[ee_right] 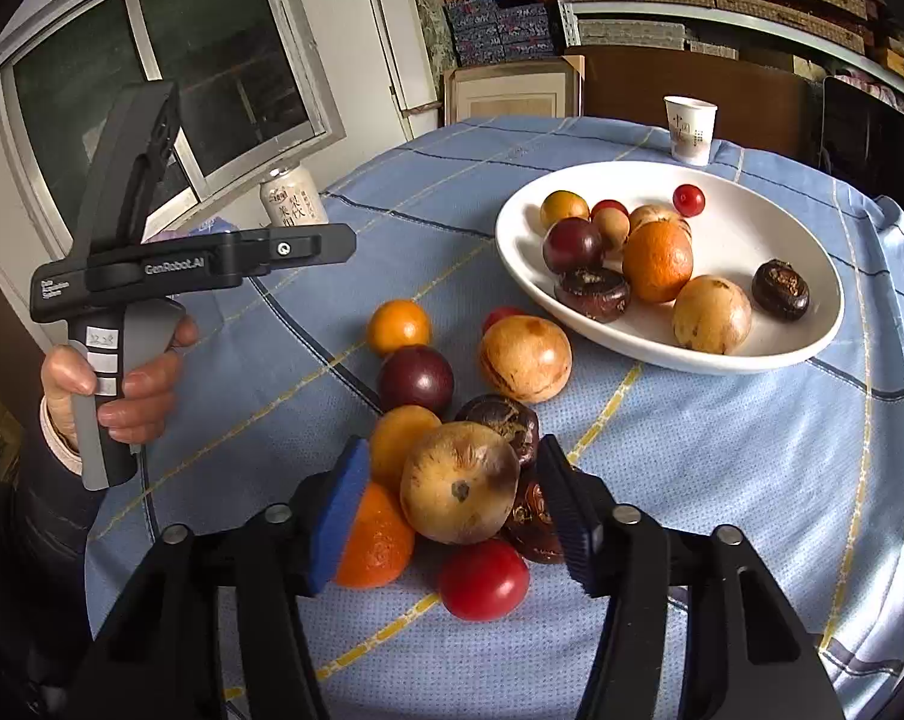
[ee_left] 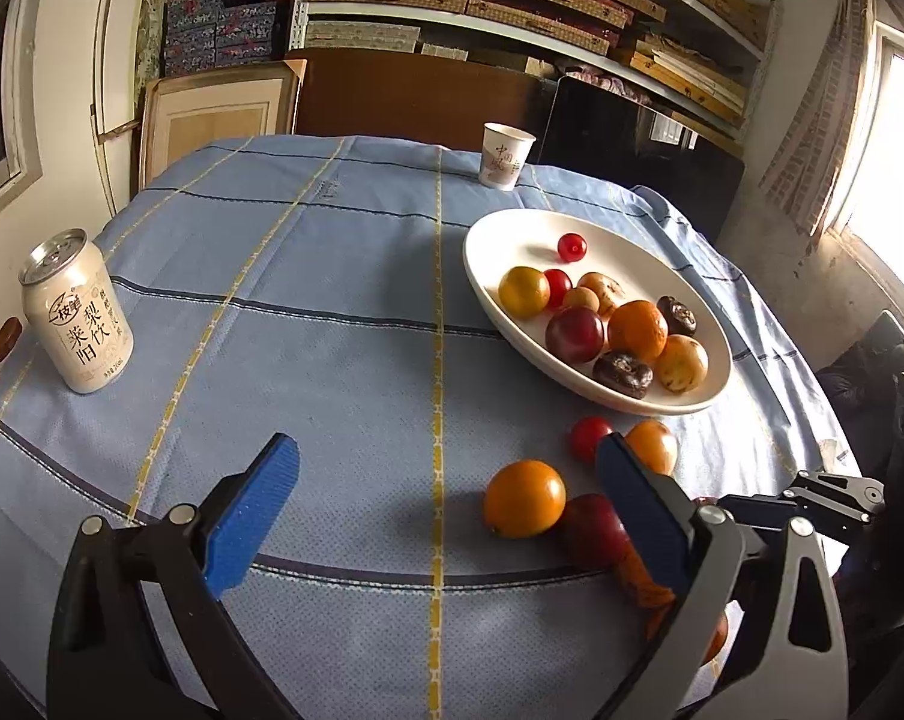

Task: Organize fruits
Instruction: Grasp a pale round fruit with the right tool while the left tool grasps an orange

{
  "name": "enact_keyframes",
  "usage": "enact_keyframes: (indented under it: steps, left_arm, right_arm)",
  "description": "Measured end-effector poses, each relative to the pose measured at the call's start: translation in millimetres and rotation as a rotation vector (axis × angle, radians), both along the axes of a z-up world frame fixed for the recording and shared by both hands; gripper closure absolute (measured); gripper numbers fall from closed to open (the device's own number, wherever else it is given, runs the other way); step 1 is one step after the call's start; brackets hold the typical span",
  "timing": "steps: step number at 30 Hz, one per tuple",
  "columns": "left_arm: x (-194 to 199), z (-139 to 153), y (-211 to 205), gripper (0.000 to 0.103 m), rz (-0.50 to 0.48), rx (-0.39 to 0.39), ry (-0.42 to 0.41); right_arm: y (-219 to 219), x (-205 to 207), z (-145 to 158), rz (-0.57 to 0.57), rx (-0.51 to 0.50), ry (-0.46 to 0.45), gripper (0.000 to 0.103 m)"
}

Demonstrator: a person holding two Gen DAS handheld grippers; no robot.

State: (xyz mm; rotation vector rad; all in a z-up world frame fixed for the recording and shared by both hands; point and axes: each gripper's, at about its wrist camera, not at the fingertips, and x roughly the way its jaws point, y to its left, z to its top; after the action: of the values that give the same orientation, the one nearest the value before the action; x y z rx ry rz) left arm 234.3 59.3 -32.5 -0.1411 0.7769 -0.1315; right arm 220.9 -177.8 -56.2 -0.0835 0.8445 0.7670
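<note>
Roughly half done: the oval white ceramic plate [ee_right: 812,324] at two o'clock holds nine fruits, the right gripper [ee_right: 458,516] gapes around a tan speckled round fruit [ee_right: 459,491], left gripper [ee_left: 446,516] open, idle.

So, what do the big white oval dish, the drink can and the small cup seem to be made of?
Big white oval dish: probably glazed ceramic, since it looks smooth, thick-rimmed and slightly glossy; melamine is possible.
Cream drink can: metal, with a shiny silver pull-tab top and a printed matte body.
Small white cup: likely paper, with a thin rolled rim and a dull printed wall.
</note>
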Motion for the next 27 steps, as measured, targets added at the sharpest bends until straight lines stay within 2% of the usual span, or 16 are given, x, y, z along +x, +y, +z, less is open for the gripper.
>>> enact_keyframes:
  steps: [8, 13, 17, 19, 22, 25, 27]
  left_arm:
    - [-3.8, -3.4, 0.6, 0.005, 0.003, 0.005, 0.001]
    - [-4.5, -4.6, 2.3, 0.005, 0.005, -0.001, 0.006]
    - [-6.5, -5.9, -2.1, 0.005, -0.019, 0.002, 0.009]
    - [-8.9, -6.7, -8.6, 0.005, -0.066, -0.001, 0.016]
    - [-18.3, -5.3, -23.2, 0.005, -0.185, -0.026, 0.017]
    - [-39.6, -5.3, -44.3, 0.005, -0.259, 0.022, -0.009]
    - [-53.9, -9.0, -58.5, 0.006, -0.295, 0.025, 0.007]
  right_arm:
    - [4.5, 1.4, -3.6, 0.01, -0.019, -0.003, 0.052]
    - [4.2, 4.7, -6.0, 0.002, -0.025, 0.006, 0.06]
    - [0.9, 5.5, -4.9, -0.002, -0.008, 0.013, 0.061]
    - [-8.6, 7.5, 0.3, -0.02, 0.038, 0.018, 0.061]
    - [-33.4, 14.8, 11.2, -0.073, 0.161, 0.034, 0.061]
    - [-58.9, 24.5, 16.5, -0.163, 0.249, 0.046, 0.061]
    - [-70.1, 29.3, 16.9, -0.213, 0.275, 0.047, 0.061]
